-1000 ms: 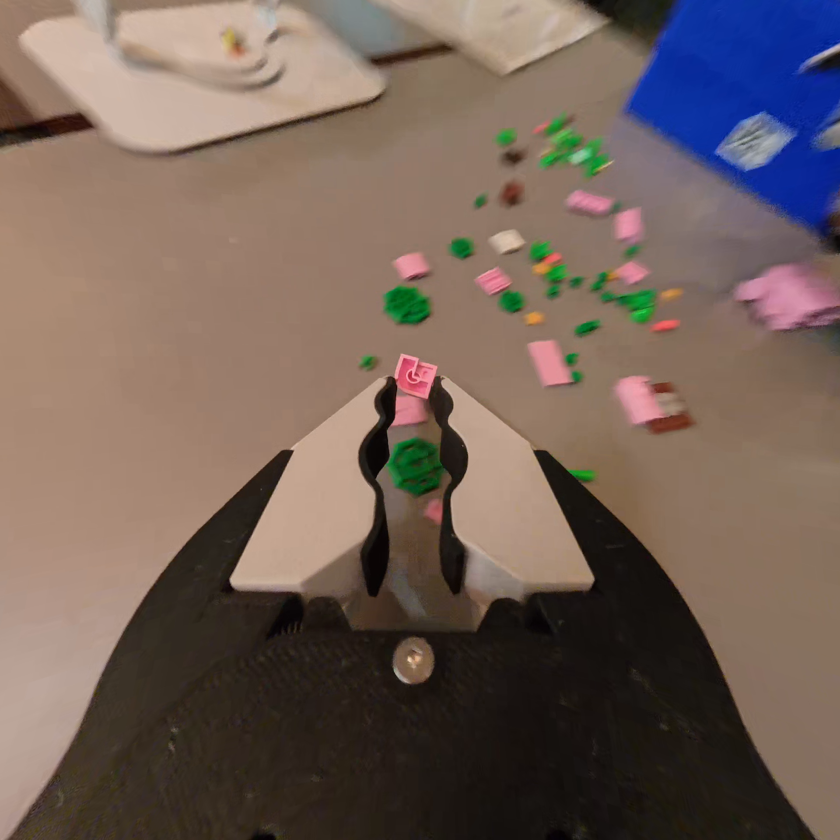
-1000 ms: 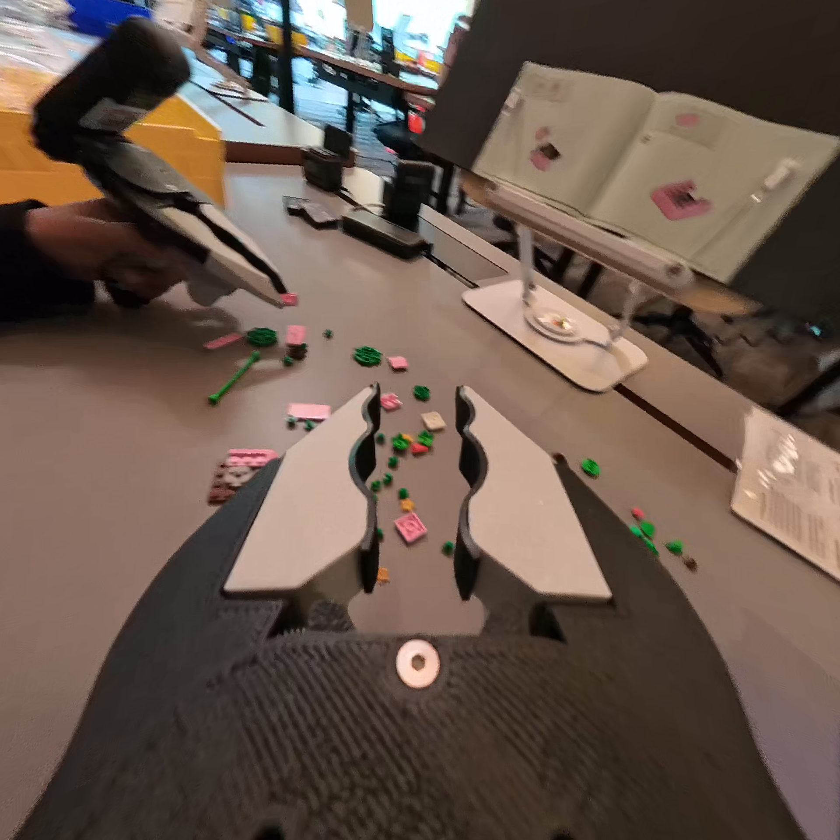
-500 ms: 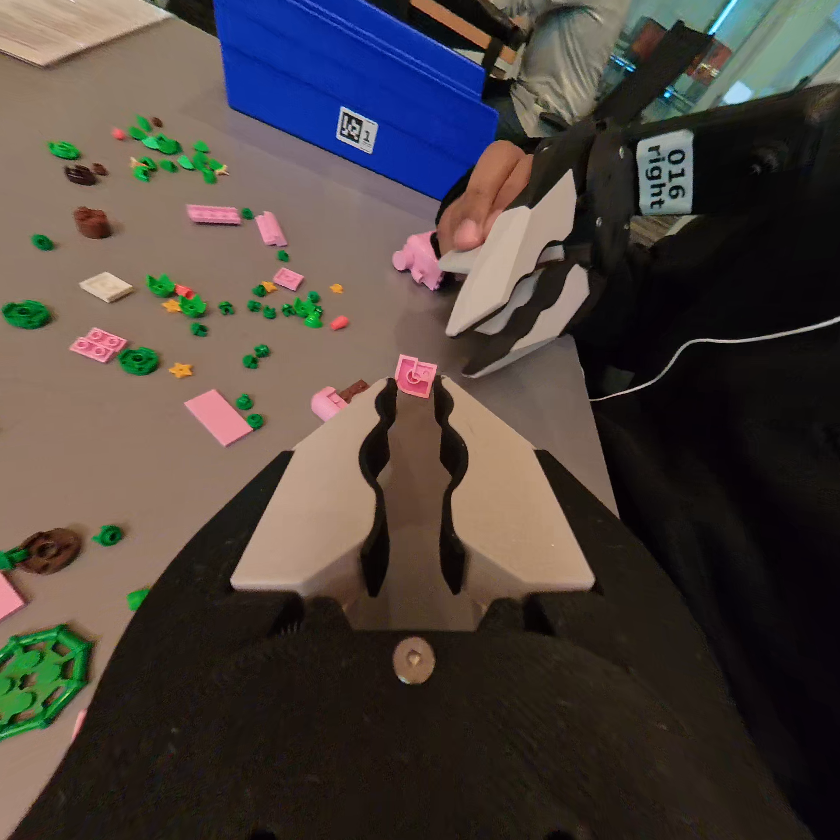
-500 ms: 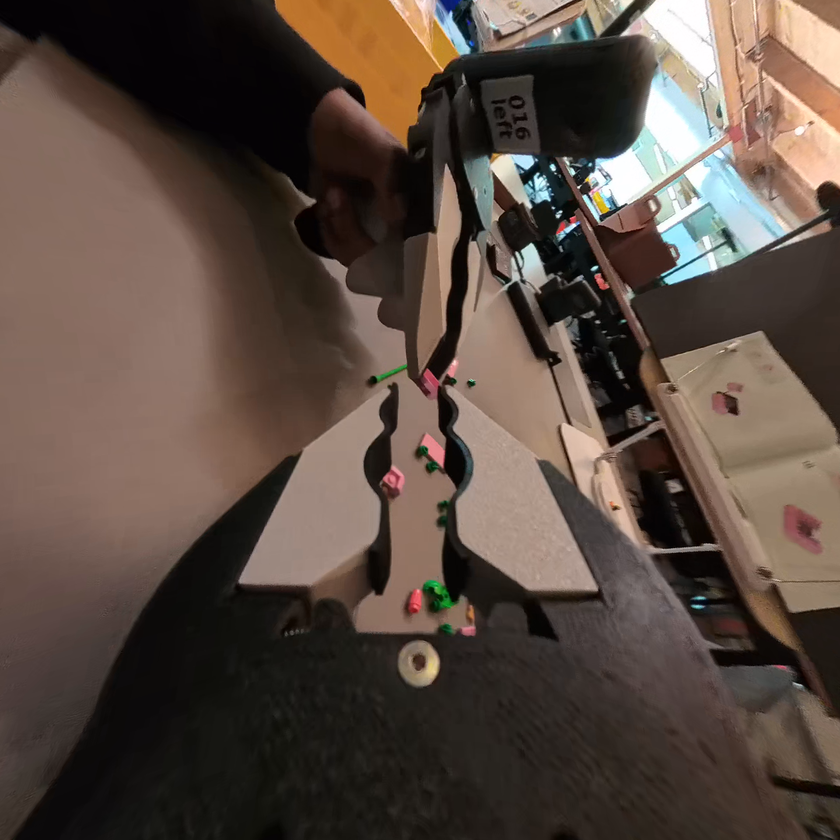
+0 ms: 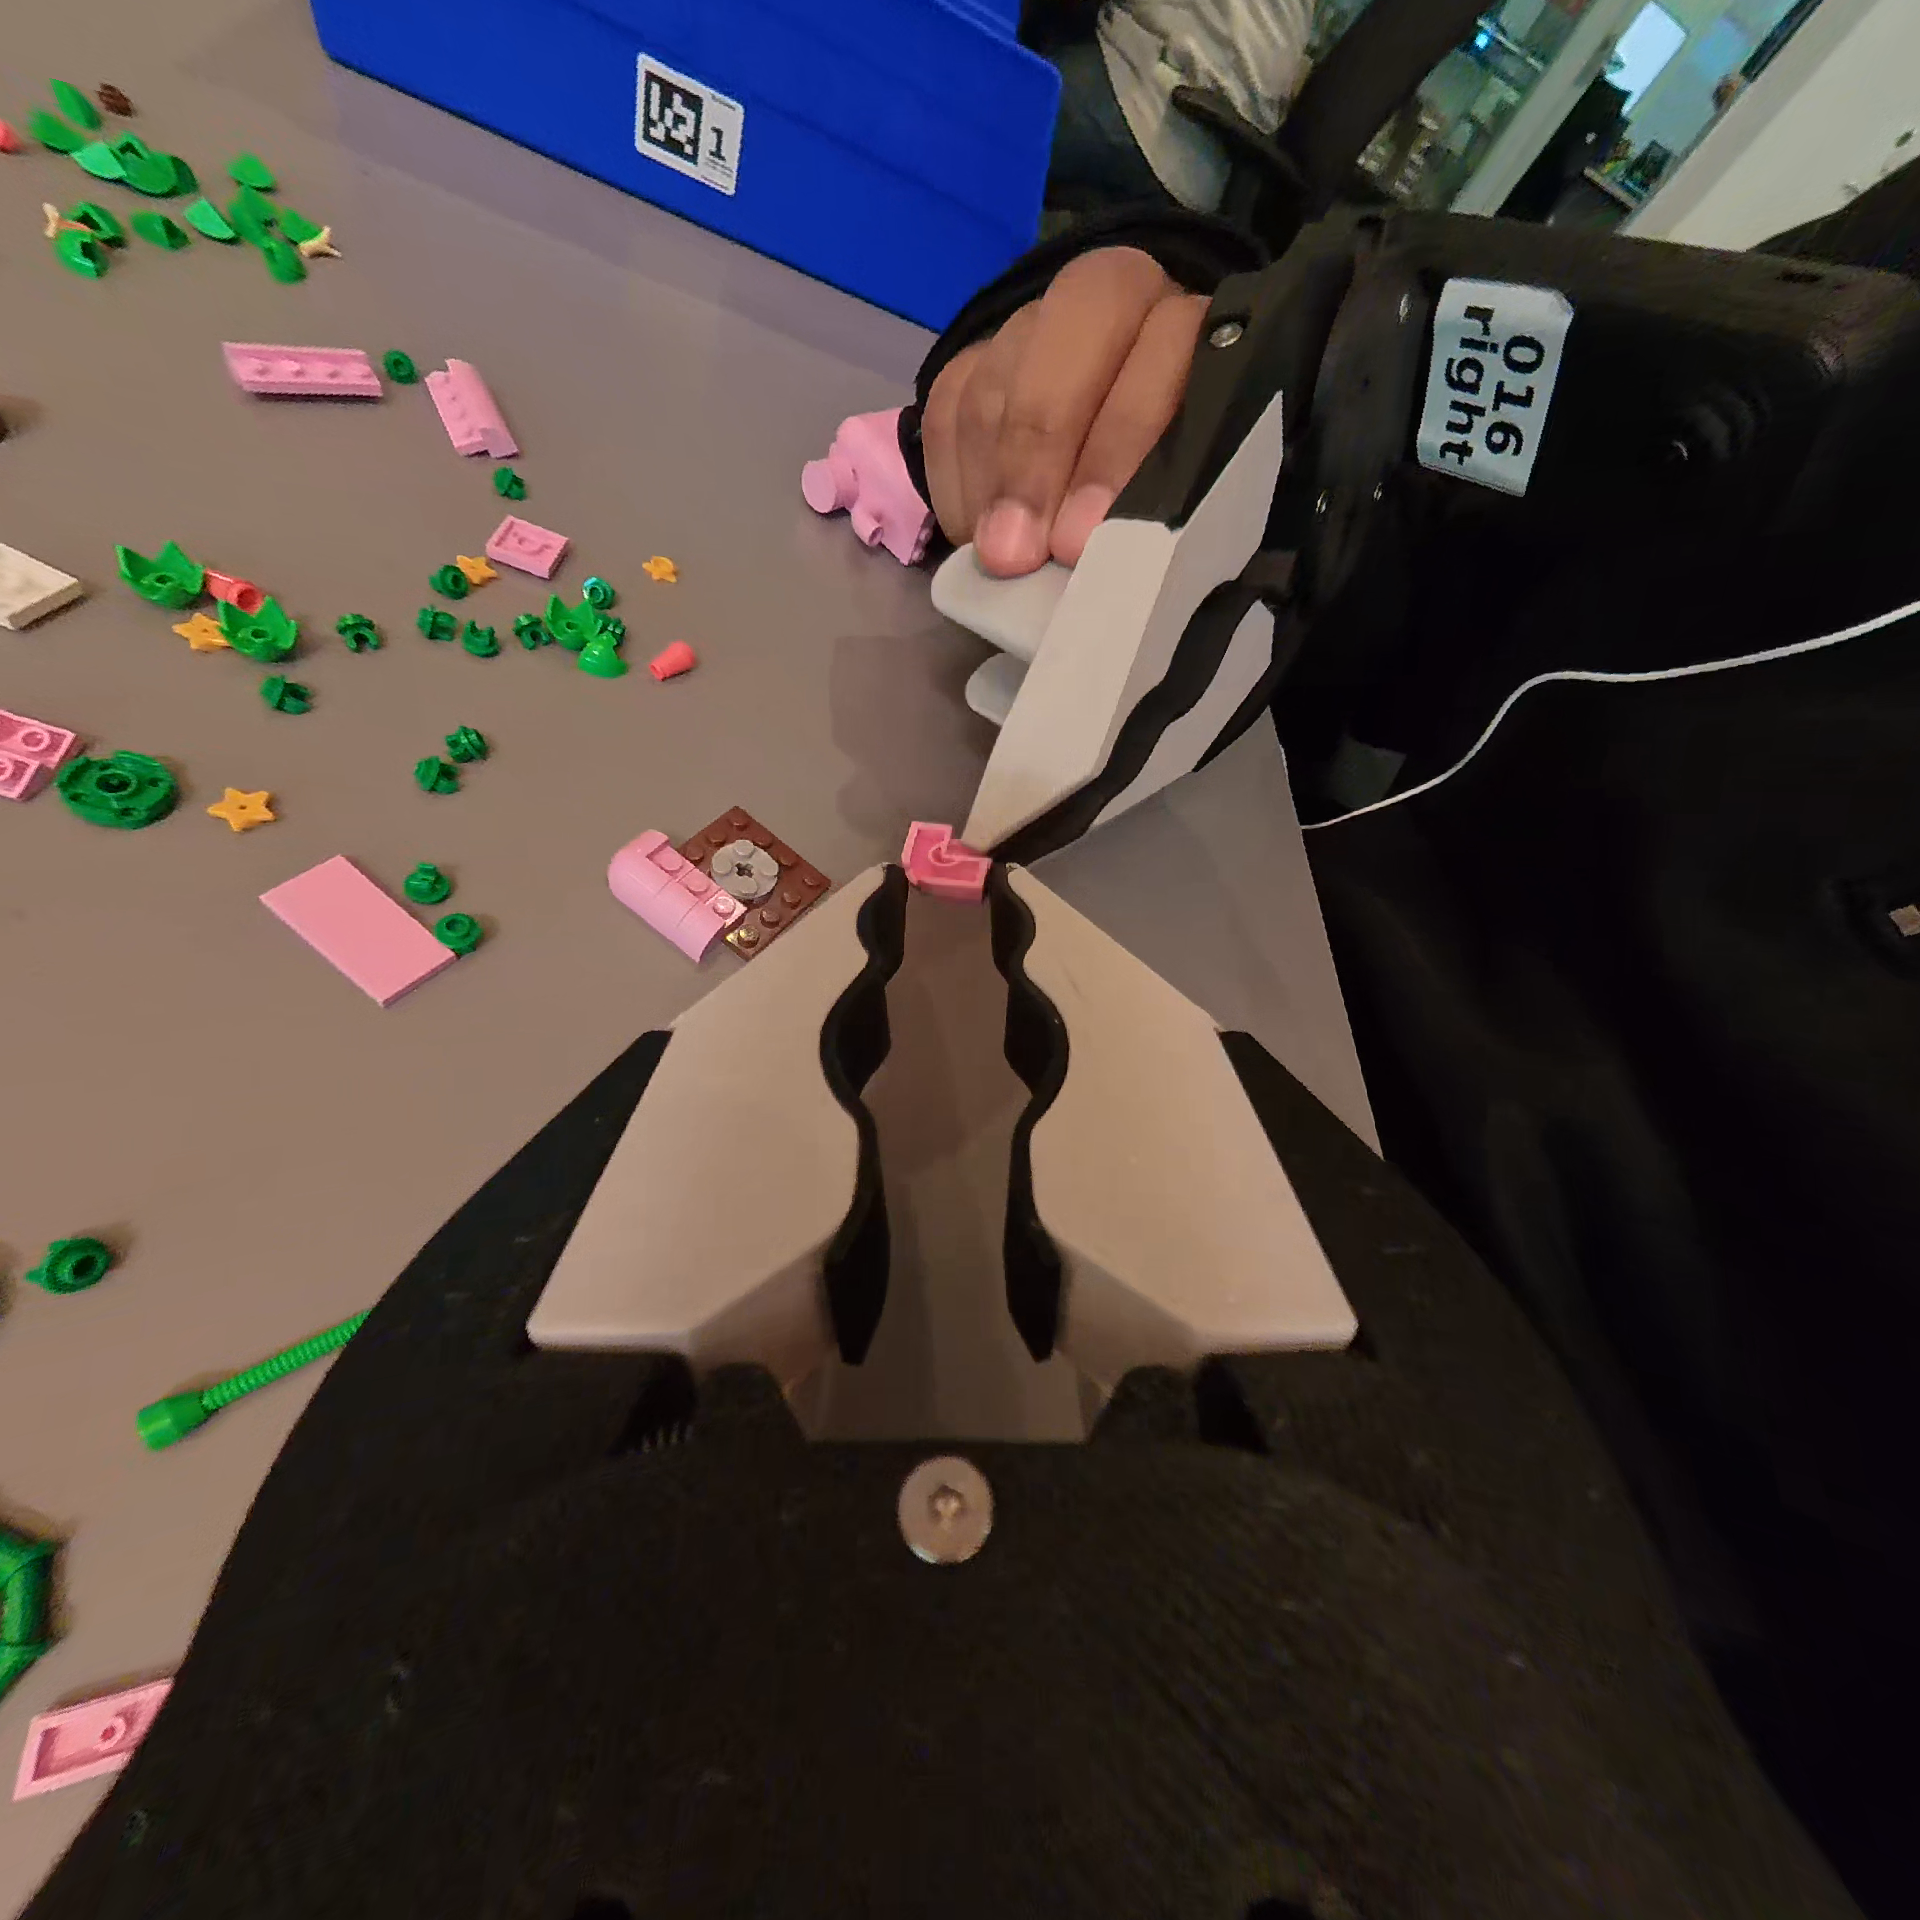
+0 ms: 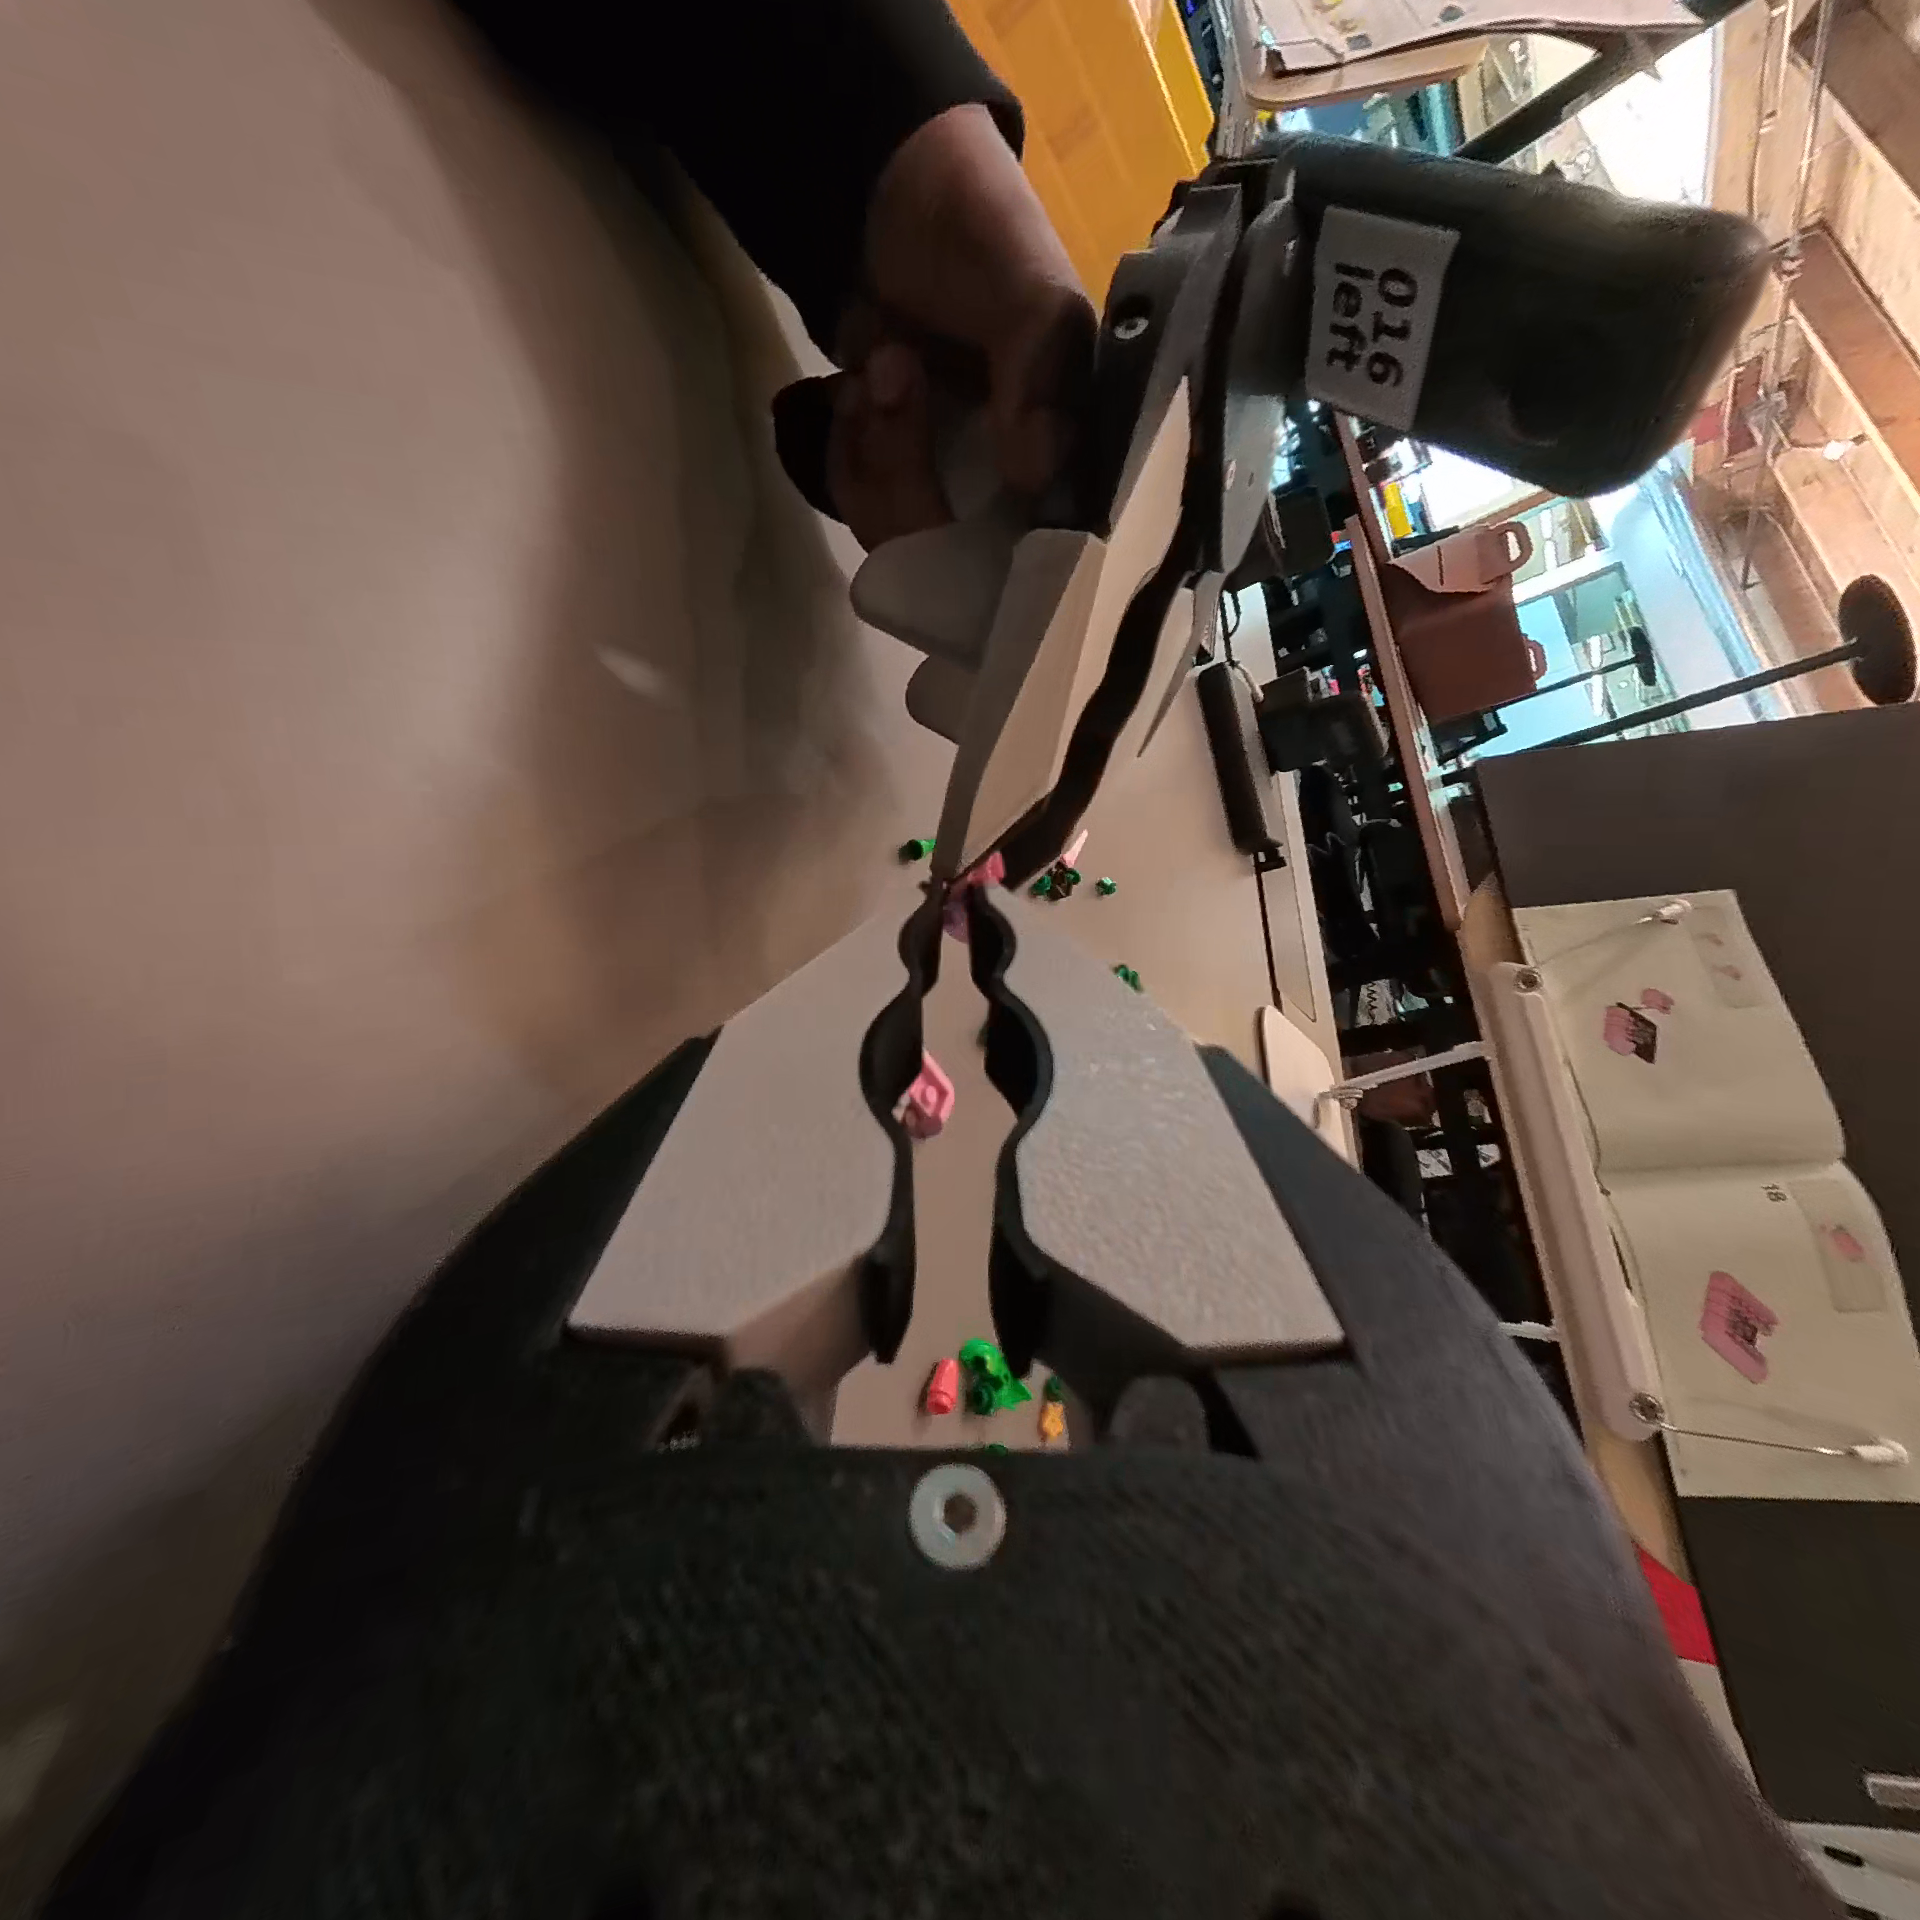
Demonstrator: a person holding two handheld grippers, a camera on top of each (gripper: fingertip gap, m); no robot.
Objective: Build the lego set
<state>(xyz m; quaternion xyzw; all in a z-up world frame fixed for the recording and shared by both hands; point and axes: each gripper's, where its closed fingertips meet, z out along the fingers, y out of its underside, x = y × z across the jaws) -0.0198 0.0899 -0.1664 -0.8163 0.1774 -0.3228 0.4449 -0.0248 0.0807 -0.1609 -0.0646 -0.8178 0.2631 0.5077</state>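
Bin (image 5: 831, 125) behind left tongs (image 5: 943, 878); booklet (image 6: 1704, 1195) rightward.

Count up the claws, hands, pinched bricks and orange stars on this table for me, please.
Claws: 2 (left claw, right claw)
Hands: 2 (left hand, right hand)
Pinched pink brick: 1
Orange stars: 4
Total: 9

Markings present; wording withheld.
White printed label on each tongs body (image 5: 1493, 400) (image 6: 1377, 314); coded sticker on blue bin (image 5: 689, 123); page number on open booklet (image 6: 1772, 1195).
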